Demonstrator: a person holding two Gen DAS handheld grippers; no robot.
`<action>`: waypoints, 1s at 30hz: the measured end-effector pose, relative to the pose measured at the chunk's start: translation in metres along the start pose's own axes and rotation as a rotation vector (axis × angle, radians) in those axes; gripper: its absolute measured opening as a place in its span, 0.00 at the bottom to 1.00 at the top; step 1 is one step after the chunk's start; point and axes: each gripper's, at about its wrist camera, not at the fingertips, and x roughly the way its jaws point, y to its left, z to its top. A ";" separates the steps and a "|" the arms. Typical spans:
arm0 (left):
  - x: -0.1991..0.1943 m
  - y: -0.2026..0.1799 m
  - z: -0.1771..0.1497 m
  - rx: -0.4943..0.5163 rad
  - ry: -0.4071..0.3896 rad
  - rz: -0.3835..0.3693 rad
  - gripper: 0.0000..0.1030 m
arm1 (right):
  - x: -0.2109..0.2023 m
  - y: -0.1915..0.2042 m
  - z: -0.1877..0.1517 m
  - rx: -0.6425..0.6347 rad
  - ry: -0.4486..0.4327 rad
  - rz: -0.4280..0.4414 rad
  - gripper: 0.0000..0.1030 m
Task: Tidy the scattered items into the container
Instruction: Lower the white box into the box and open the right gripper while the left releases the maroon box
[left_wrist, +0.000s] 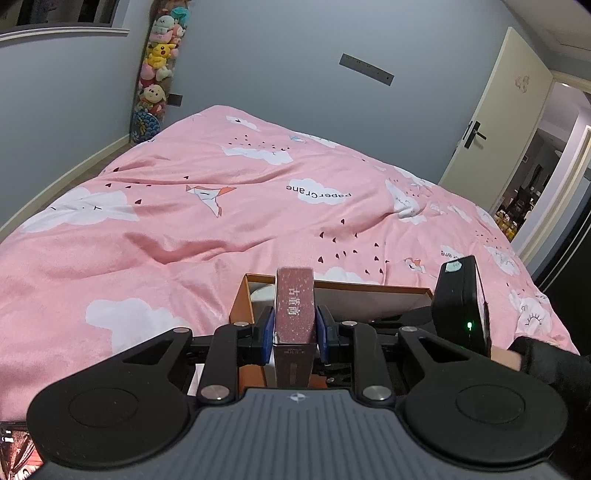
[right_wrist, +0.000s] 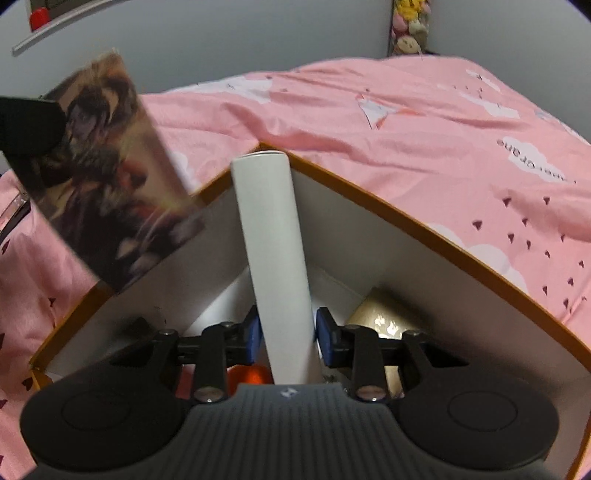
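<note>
Two tools grip items above the orange box (right_wrist: 424, 225) on the pink bed (left_wrist: 184, 229): left tool (left_wrist: 294, 328) clamps a maroon carton (left_wrist: 295, 306), right tool (right_wrist: 286, 332) lowers a white tube (right_wrist: 273, 251) inside for storage.

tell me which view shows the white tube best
The right wrist view: the white tube runs nearly full length between the right gripper fingers, over the box. The left wrist view shows only a white sliver behind the carton.
</note>
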 end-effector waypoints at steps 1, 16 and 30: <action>0.000 0.000 0.000 -0.002 0.000 -0.001 0.25 | -0.001 -0.001 0.000 0.010 0.017 -0.002 0.32; 0.021 -0.016 -0.004 0.053 0.000 0.017 0.25 | -0.013 -0.006 -0.008 0.037 -0.025 0.025 0.31; 0.039 -0.020 -0.009 0.067 0.027 0.049 0.25 | -0.017 -0.005 -0.008 0.004 0.061 0.026 0.29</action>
